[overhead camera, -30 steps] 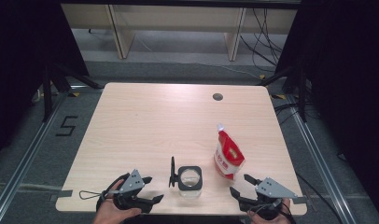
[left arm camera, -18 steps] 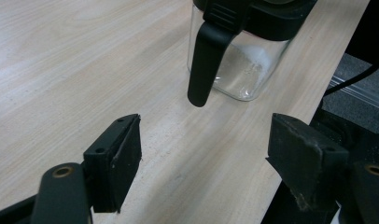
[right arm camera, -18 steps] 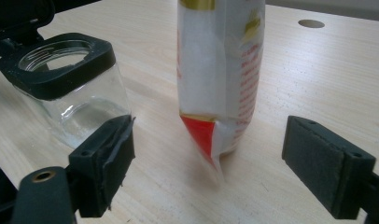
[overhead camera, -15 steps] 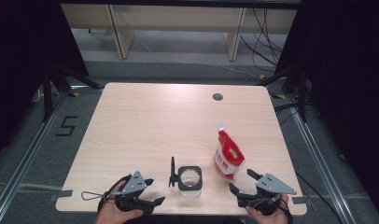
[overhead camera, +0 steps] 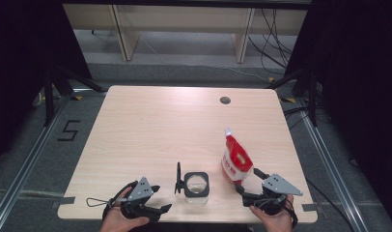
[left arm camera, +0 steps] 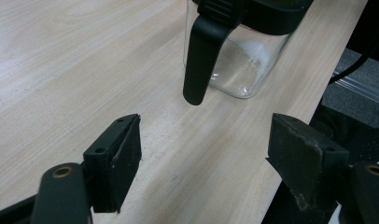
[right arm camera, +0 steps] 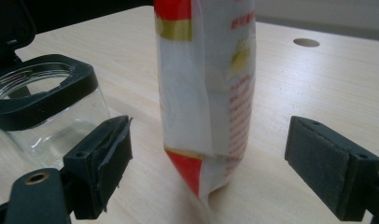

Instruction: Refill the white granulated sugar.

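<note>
Pouch (overhead camera: 236, 158) upright beside glass jar (overhead camera: 196, 186); left tool (overhead camera: 154, 199), right tool (overhead camera: 247, 184) both agape, empty.

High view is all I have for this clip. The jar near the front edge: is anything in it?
Observer: The left gripper view shows the glass jar nearly empty, with a little white residue at the bottom.
Operator: And the black piece left of it?
Observer: That is its lid, flipped open and standing up on a hinge; the right gripper view looks straight into the uncovered mouth.
Operator: Is the right gripper on the pouch yet?
Observer: No. The right gripper has its jaws wide apart, and the red and white pouch stands upright beyond them, untouched.
</note>
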`<state>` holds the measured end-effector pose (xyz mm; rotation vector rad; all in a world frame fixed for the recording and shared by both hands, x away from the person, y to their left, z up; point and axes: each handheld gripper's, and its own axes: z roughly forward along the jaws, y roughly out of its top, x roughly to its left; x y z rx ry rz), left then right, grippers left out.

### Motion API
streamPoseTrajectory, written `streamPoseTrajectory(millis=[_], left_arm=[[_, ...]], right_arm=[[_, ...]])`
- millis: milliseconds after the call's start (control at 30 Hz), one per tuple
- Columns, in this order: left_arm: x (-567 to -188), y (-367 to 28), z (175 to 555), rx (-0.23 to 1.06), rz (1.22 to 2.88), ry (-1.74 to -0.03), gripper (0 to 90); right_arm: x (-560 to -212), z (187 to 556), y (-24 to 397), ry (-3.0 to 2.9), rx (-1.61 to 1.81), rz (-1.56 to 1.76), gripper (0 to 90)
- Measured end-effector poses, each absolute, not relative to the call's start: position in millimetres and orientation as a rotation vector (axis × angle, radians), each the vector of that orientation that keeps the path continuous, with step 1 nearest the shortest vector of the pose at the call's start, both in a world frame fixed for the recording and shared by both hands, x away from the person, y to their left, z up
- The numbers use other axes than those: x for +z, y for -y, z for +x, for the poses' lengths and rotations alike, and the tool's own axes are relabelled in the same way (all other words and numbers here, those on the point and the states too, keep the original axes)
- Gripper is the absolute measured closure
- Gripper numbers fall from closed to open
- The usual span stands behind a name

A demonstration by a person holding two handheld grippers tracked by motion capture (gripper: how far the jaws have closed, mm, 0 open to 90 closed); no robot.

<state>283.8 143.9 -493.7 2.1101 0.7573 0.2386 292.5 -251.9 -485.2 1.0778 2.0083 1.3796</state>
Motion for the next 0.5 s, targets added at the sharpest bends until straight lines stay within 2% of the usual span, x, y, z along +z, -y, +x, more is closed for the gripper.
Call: streamPoseTrajectory(millis=[500], left_arm=[[-497.6,-145.2,281.7,0.236,2.079,-0.763,25.5]], right_arm=[[-494.0,309.2,238.1,-2.023,1.405,1.061,16.2]])
